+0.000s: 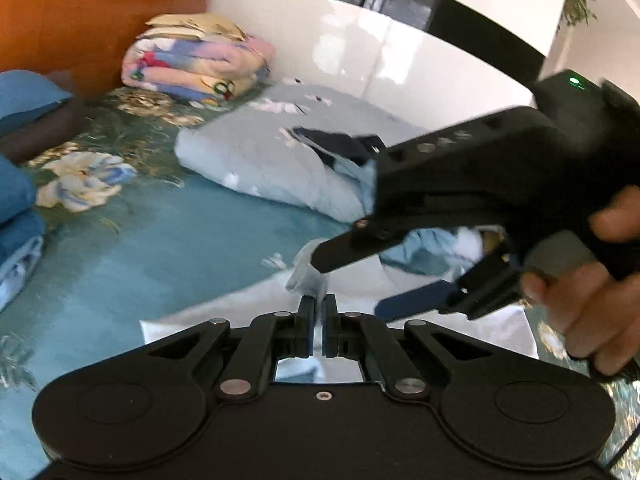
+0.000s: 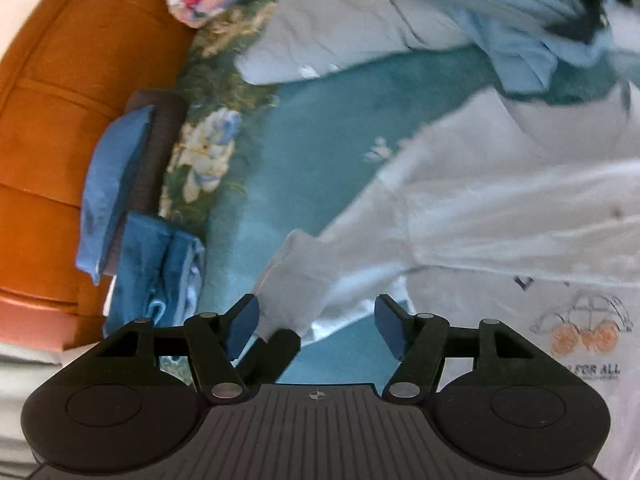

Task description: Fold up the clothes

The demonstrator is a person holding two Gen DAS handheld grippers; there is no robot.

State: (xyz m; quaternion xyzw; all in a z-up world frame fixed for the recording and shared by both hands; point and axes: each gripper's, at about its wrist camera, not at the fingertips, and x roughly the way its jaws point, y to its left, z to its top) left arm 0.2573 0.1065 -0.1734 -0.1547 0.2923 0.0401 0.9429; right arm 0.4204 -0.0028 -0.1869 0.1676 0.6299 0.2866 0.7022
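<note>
A pale grey-white sweatshirt (image 2: 480,208) with a small car print lies spread on the teal floral bedspread (image 2: 320,128). My left gripper (image 1: 318,308) is shut on a bunched bit of the sweatshirt's fabric (image 1: 306,278), probably the sleeve cuff. My right gripper (image 2: 316,320) is open, its blue pads on either side of the sleeve end (image 2: 296,264), with the left gripper's black tip showing between them. In the left wrist view the right gripper (image 1: 376,276) comes in from the right, held by a hand, with its fingers spread.
A folded pale blue quilt (image 1: 272,160) and a crumpled blue garment (image 2: 520,32) lie behind the sweatshirt. A folded colourful blanket (image 1: 196,64) sits at the orange headboard (image 1: 80,12). Folded blue clothes (image 2: 156,264) lie at the left. A white wardrobe (image 1: 380,52) stands behind the bed.
</note>
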